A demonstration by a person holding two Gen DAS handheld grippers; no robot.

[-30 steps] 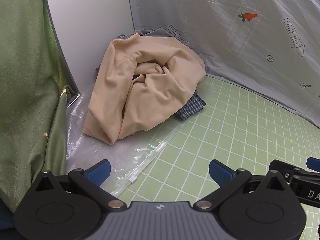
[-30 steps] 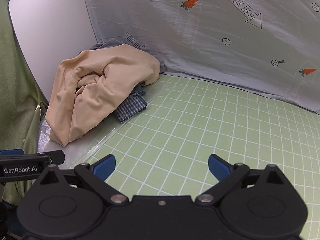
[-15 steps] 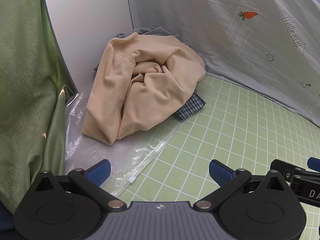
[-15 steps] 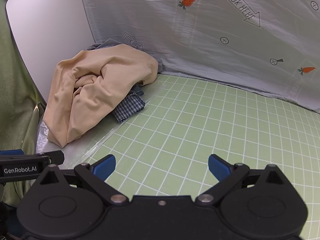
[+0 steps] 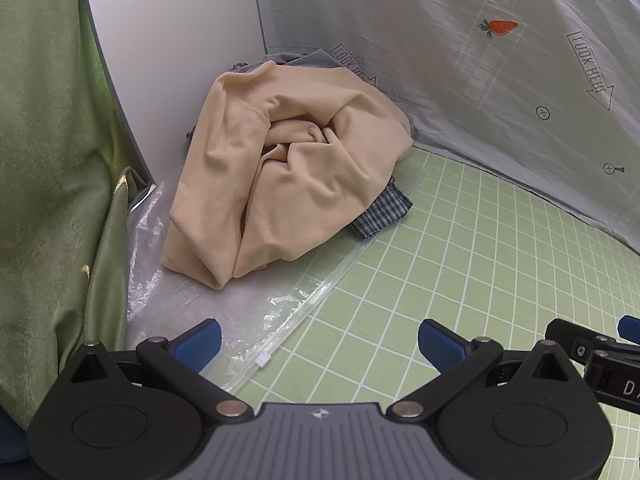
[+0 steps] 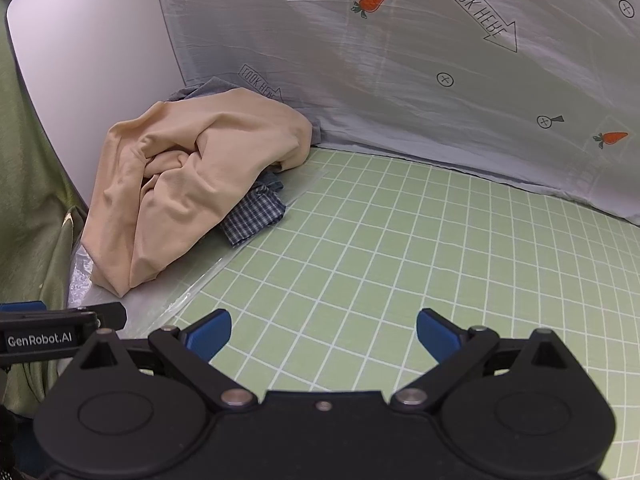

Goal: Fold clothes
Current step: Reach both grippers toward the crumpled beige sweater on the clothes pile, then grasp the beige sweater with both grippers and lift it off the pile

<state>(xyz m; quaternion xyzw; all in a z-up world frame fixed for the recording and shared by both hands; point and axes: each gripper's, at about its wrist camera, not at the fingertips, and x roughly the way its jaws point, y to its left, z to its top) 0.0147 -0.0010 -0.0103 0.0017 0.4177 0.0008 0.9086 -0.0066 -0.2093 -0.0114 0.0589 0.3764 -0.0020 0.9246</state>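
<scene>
The beige garment (image 5: 292,176) lies crumpled on a clear plastic bag (image 5: 248,304), in the corner by the white board (image 5: 172,40). A checked cloth (image 5: 382,214) sticks out from under the garment. The left gripper (image 5: 318,340) and the right gripper (image 6: 322,334) are both spread wide and hold nothing, over the green grid mat (image 6: 420,248), apart from the garment.

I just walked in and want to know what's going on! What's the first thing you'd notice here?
The big crumpled peach-colored garment grabs the eye first, heaped in the back left corner on a clear plastic bag, with a checked blue cloth peeking from under it. Next come the green grid mat and the grey backdrop sheet with carrots. Both the left claw and right claw hang open, holding nothing.
</scene>
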